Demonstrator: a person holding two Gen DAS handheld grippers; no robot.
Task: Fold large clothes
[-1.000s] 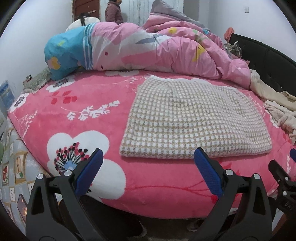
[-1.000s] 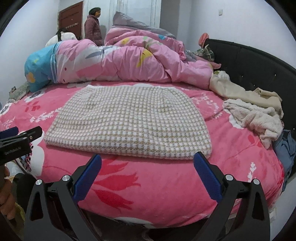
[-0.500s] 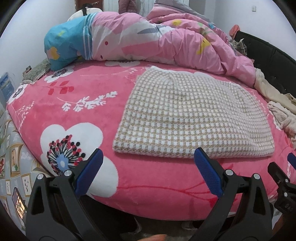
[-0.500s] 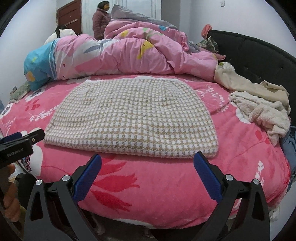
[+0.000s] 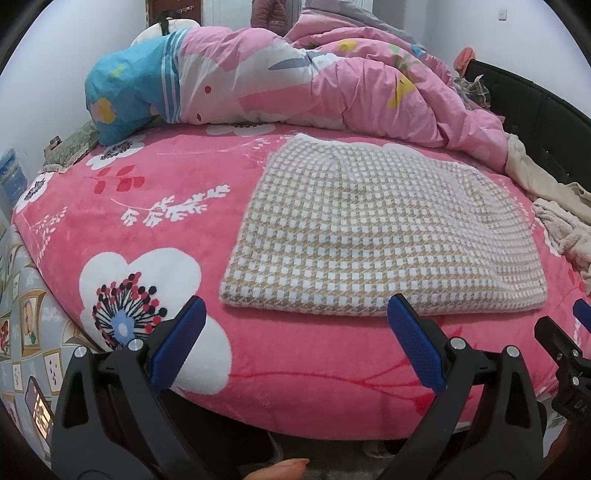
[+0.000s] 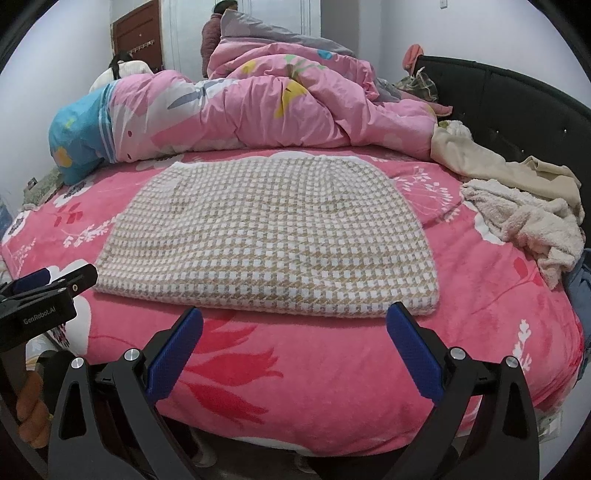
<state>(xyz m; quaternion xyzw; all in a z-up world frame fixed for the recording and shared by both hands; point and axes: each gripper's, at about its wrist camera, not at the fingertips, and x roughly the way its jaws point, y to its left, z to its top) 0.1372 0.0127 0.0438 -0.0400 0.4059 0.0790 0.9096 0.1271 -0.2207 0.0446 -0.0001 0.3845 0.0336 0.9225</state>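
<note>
A beige and white checked garment (image 5: 380, 236) lies flat and folded on the pink floral bed cover (image 5: 155, 192); it also shows in the right wrist view (image 6: 266, 236). My left gripper (image 5: 295, 321) is open and empty, just short of the garment's near edge, toward its left half. My right gripper (image 6: 295, 328) is open and empty, just short of the near edge, toward its right half. The left gripper's tip shows in the right wrist view (image 6: 48, 288), and the right gripper's tip in the left wrist view (image 5: 569, 339).
A bunched pink and blue duvet (image 6: 236, 107) fills the back of the bed. Cream and beige clothes (image 6: 524, 218) lie heaped at the right by the black headboard (image 6: 517, 110). A person (image 6: 214, 33) stands behind the bed. The bed's front edge drops to the floor below me.
Both grippers have moved closer to the bed and the garment's near edge. Both stay open and empty. The garment has not moved.
</note>
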